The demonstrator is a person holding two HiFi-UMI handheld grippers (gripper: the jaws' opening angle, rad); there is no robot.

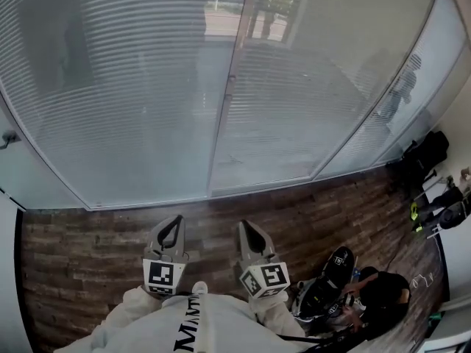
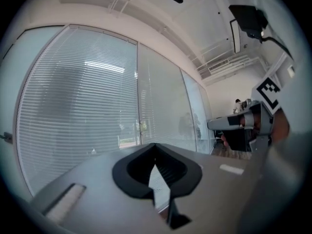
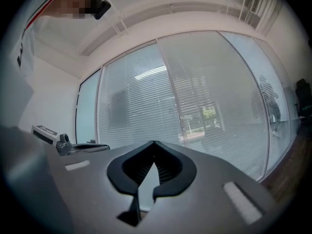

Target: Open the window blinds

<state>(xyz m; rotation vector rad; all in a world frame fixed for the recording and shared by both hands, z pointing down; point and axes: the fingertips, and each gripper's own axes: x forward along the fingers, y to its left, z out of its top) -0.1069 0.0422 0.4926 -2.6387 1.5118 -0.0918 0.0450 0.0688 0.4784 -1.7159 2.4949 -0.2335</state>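
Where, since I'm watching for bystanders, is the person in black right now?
Head view, lower right: the person in black is down on the wooden floor, just right of the right gripper, back from the blinds.

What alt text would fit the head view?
Two handheld grippers, the left gripper and the right gripper, are held side by side, jaws shut and empty, pointing at a glass wall covered by lowered horizontal blinds. Under them is a wood-plank floor, and a second person crouches among equipment at the lower right.
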